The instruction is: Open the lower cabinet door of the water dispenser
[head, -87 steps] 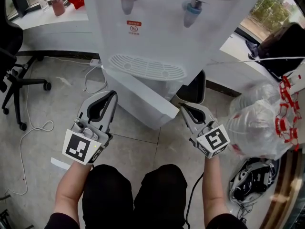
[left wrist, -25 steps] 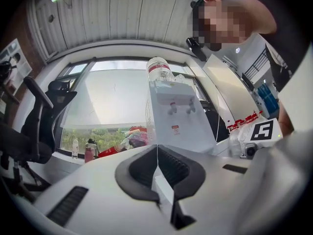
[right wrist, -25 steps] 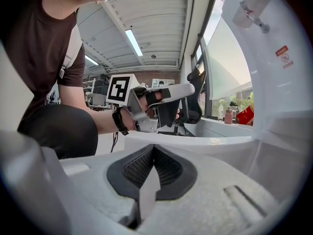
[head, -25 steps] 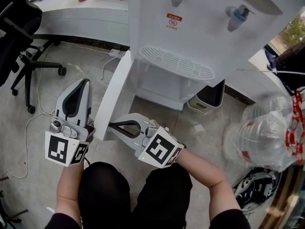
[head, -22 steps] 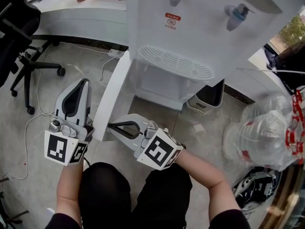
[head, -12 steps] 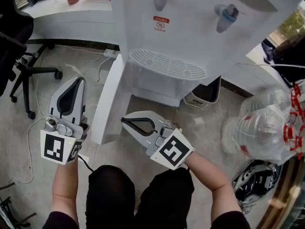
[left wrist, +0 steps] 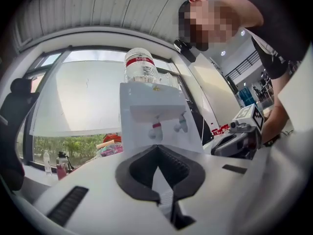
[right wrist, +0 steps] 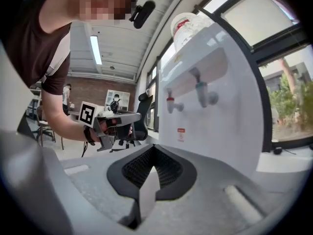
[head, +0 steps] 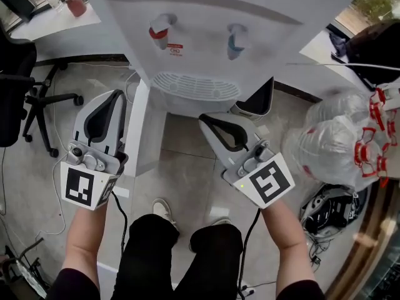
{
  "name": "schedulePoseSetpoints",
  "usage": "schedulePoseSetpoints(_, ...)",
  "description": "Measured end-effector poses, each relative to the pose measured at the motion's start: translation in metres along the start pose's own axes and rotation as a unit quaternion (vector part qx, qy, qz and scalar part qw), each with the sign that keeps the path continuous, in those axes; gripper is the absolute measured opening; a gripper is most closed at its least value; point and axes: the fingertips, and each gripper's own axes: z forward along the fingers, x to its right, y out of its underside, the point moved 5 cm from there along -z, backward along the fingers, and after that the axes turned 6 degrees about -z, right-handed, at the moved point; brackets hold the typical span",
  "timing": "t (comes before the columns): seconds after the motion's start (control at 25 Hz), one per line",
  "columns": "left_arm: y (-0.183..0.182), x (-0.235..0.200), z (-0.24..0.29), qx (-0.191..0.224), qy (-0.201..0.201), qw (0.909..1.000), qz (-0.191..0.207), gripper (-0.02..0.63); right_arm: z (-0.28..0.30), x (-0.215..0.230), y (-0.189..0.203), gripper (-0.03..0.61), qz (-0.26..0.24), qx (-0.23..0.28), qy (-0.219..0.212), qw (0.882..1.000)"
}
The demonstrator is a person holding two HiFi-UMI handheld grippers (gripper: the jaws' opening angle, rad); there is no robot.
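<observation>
- Left gripper (head: 117, 95): jaws closed tip to tip, nothing between them, touching nothing.
- Right gripper (head: 204, 119): likewise clenched and empty, held clear in the air.
- Lower cabinet door (head: 139, 127): stands swung out from the water dispenser (head: 206, 17) and shows nearly edge-on. It lies just beside my left gripper on its inner side, between my two tools, with the right gripper well apart from it.
- Judgement: the opening is done, or as good as done. At most, a check that the door rests fully open is left.
- Hidden: the cabinet interior lies under the drip grille (head: 197, 86) ahead of my jaws, so I cannot inspect it. I also cannot make out the hinge or the door's lower edge.
- Both gripper views look over the closed jaws at the taps (right wrist: 188, 94) and upper body only. Neither shows the door.
</observation>
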Motion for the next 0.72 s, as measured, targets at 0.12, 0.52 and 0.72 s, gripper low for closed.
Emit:
schedulePoseSetpoints(0.12,-0.024,0.012,0.009,-0.007,0.011,0.9999,-0.007,0.008,-0.022,0.01,-0.007,0.004,0.009,-0.045,0.027,0.999)
schedulePoseSetpoints(0.52,-0.112,0.036,0.033,-0.044,0.029,0.9964,-0.066,0.008,-0.072,0.034,-0.111,0.005,0.032,-0.088,0.094,0.991)
schedulePoseSetpoints(0.72,-0.156,0.043,0.039,-0.049,0.035,0.9939,-0.093,0.008,-0.089,0.045,-0.165,0.003,0.029,-0.104,0.139,0.984)
